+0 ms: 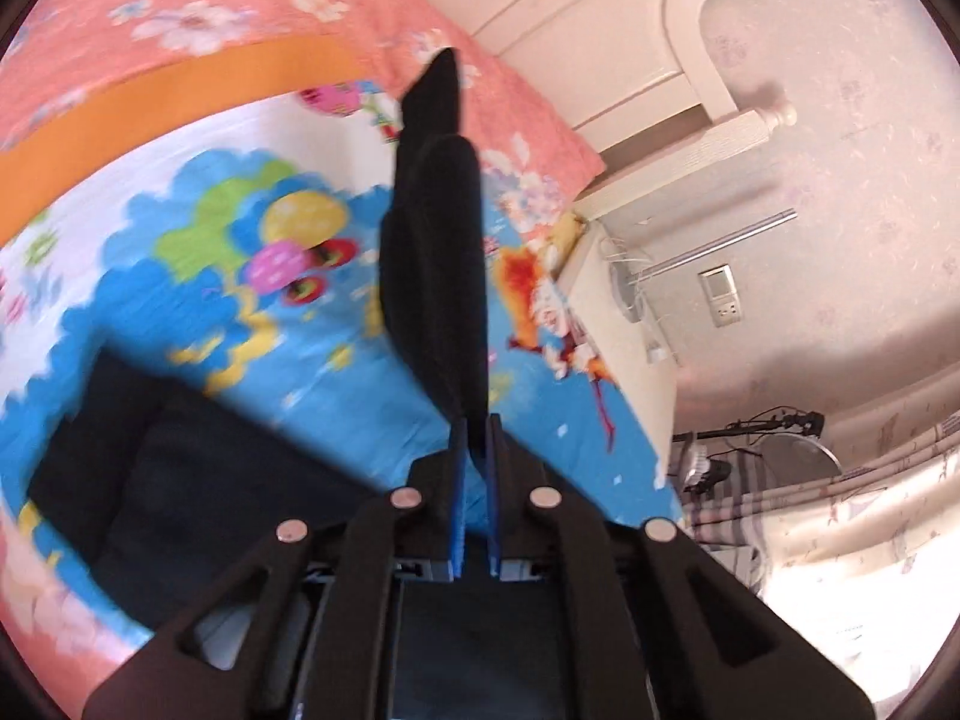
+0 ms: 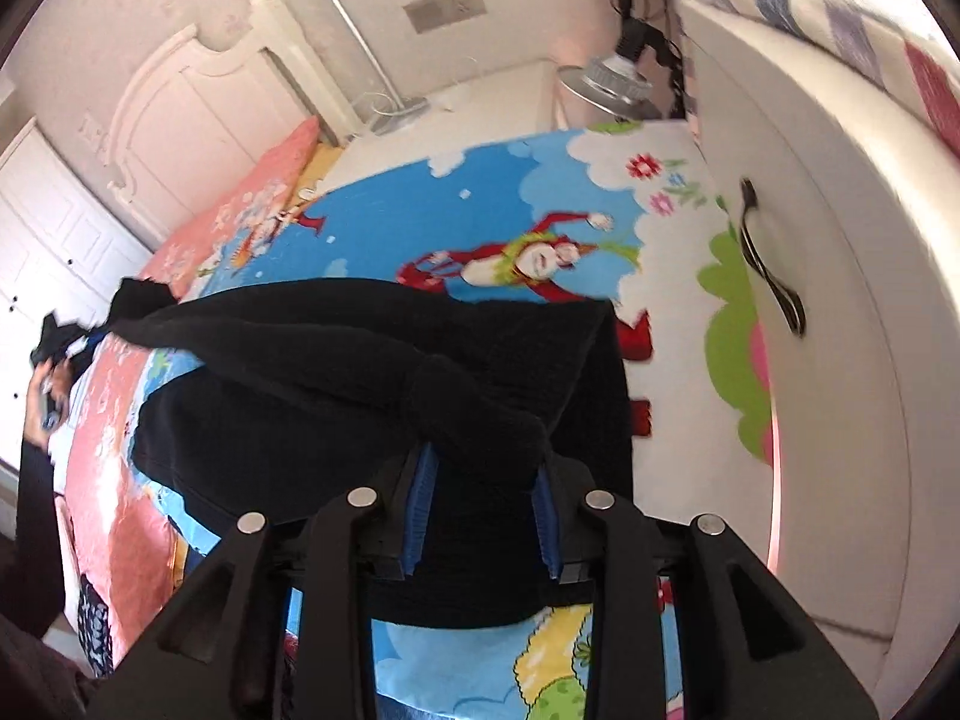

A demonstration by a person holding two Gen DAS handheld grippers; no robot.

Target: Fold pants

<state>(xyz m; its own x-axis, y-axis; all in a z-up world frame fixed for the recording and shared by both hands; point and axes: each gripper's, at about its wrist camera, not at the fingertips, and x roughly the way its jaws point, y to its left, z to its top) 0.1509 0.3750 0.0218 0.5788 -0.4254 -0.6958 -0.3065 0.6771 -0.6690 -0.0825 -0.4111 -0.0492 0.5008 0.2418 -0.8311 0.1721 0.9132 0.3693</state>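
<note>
- Your left gripper (image 1: pixel 477 450): fingers clamped on a raised strip of the black pants (image 1: pixel 435 252).
- Your right gripper (image 2: pixel 483 480): fingers gripping a bunched fold of the pants.
- The remainder lies on the cartoon-print bed (image 1: pixel 198 276).

Black pants (image 2: pixel 372 360) on blue cartoon-print sheet (image 2: pixel 384 222); pink floral quilt (image 1: pixel 198 6); blue-padded fingers (image 2: pixel 420 480).

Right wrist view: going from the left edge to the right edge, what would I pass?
White wardrobe doors → pink flowered quilt → black pants held in the right gripper → cartoon elf on the sheet → green bush print → black drawer handle.
</note>
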